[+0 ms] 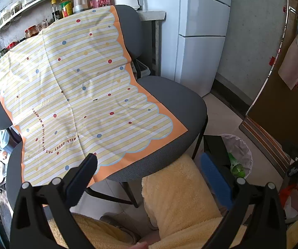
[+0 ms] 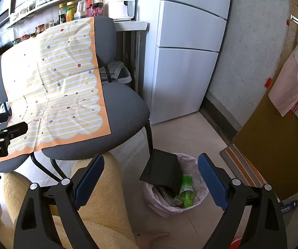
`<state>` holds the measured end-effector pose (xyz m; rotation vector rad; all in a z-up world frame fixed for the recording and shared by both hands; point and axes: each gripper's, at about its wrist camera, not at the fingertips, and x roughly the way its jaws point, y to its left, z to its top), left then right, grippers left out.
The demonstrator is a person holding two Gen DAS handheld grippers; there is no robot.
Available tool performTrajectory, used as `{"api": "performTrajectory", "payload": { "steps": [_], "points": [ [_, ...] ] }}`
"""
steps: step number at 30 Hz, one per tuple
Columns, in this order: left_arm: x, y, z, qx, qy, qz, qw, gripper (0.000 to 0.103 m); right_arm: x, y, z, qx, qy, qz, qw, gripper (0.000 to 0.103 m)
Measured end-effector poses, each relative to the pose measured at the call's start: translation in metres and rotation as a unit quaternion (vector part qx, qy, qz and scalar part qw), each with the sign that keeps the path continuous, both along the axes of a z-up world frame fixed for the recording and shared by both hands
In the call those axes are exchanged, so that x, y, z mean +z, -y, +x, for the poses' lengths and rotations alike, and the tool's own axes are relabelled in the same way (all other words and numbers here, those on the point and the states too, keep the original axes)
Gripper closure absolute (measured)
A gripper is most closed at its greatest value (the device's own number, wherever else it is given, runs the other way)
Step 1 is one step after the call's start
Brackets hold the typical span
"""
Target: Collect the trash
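A trash bin with a pale liner (image 2: 201, 199) stands on the floor right of the chairs; it also shows in the left wrist view (image 1: 242, 145). In it lie a green bottle (image 2: 186, 188) and a black folded sheet (image 2: 161, 170) that sticks out over the rim. My right gripper (image 2: 151, 178) is open and empty, just above the bin. My left gripper (image 1: 149, 176) is open and empty, over the front edge of the left chair seat. A striped, dotted paper mat (image 1: 76, 95) with an orange border drapes over the two grey chairs (image 1: 180, 103).
A white fridge (image 2: 186, 58) stands behind the chairs. A counter with an air fryer (image 2: 121, 2) and shelves of bottles lies at the back. A brown door (image 2: 273, 145) and a striped doormat (image 2: 244, 166) are at the right. Yellow fleece-clad legs (image 2: 99, 203) fill the bottom.
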<state>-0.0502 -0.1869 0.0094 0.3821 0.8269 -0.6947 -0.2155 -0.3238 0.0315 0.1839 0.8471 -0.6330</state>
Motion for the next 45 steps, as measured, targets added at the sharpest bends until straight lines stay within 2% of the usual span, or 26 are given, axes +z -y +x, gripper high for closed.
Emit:
{"api": "performTrajectory", "payload": {
  "steps": [31,37,41,45],
  "points": [
    [0.0,0.001,-0.002,0.0,0.004,0.003,1.0,0.006,-0.006,0.006,0.001,0.01,-0.01,0.0,1.0,0.012],
    [-0.004,-0.003,0.0,-0.012,0.001,-0.006,0.9999,0.006,-0.013,0.007,0.006,0.014,-0.014,0.008,1.0,0.012],
    [-0.029,-0.009,0.02,-0.001,-0.039,0.003,0.9992,0.006,-0.04,0.006,0.042,0.046,-0.031,0.038,0.998,0.011],
    [-0.078,-0.037,0.067,0.06,-0.082,0.035,0.9942,0.006,-0.078,-0.002,0.109,0.115,-0.067,0.084,0.988,0.011]
  ]
}}
